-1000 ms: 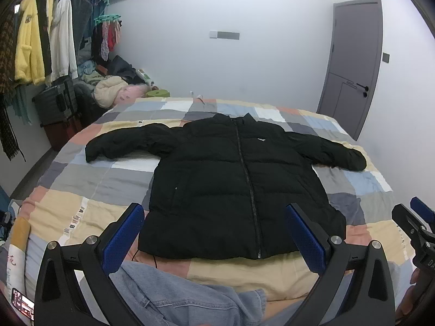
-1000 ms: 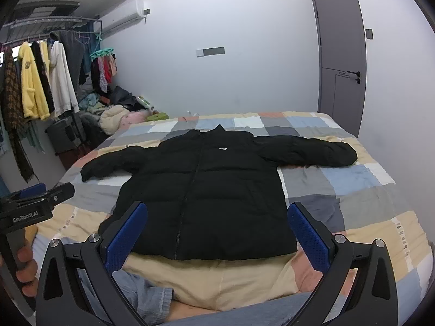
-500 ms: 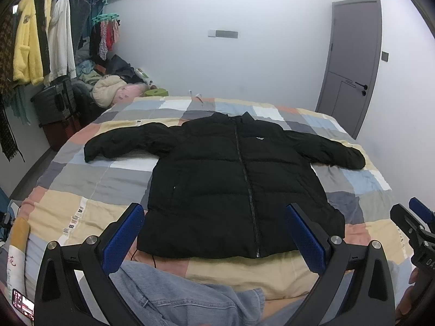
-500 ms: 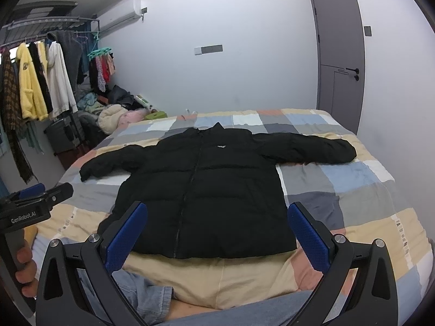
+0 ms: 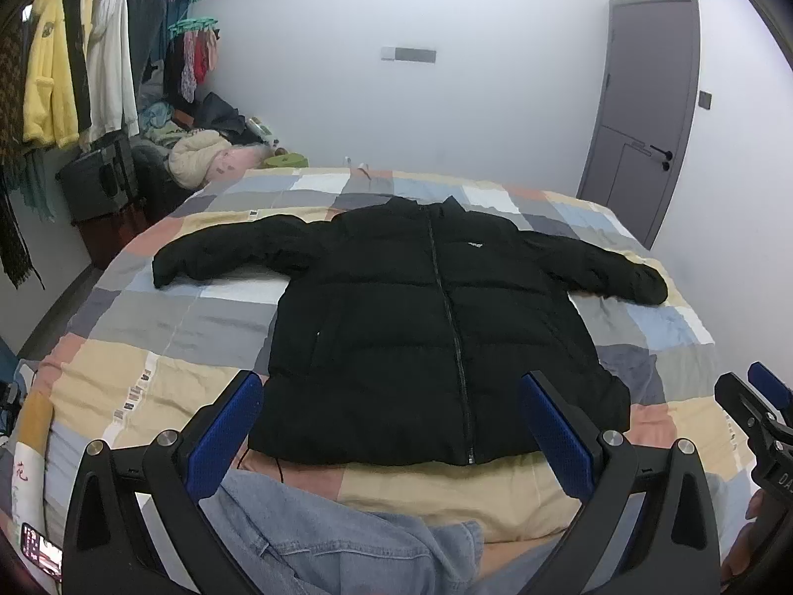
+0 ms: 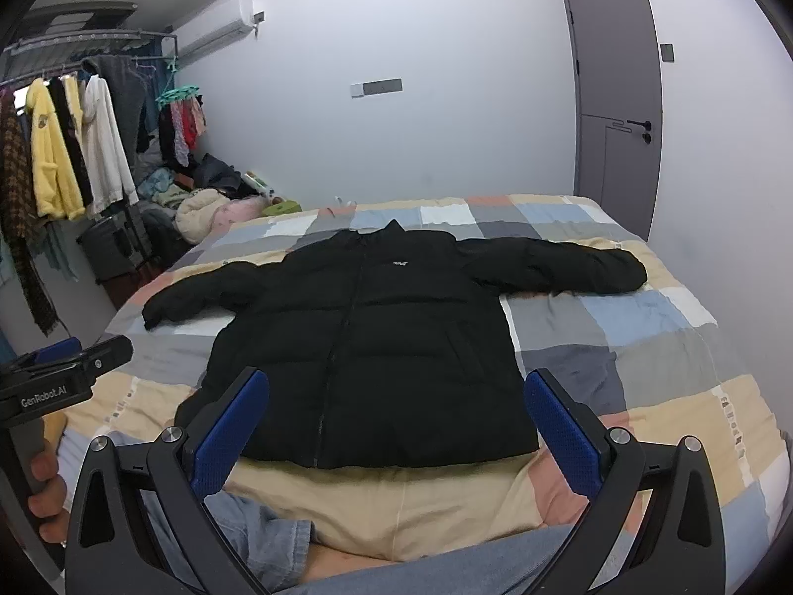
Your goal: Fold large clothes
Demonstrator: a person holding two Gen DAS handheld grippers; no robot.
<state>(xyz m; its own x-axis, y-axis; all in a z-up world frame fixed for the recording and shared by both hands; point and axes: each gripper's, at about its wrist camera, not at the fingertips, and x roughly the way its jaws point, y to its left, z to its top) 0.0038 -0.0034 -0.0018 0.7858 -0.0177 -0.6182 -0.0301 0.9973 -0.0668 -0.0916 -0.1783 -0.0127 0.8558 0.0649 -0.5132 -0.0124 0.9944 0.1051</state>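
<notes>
A black puffer jacket [image 5: 426,337] lies flat, zipped and front up on the patchwork bed [image 5: 163,347], sleeves spread out to both sides; it also shows in the right wrist view [image 6: 367,347]. My left gripper [image 5: 391,426] is open and empty, held just short of the jacket's hem. My right gripper [image 6: 396,426] is open and empty, also near the hem. The right gripper shows at the right edge of the left wrist view [image 5: 758,411], and the left gripper at the left edge of the right wrist view [image 6: 64,372].
A blue denim garment [image 5: 317,535] lies on the bed's near edge below the grippers. A clothes rack [image 5: 74,64] with hanging clothes and a pile of things [image 5: 208,158] stand at the left. A grey door [image 5: 644,114] is at the far right.
Both grippers have shifted very slightly; the jacket lies as before and both grippers stay open.
</notes>
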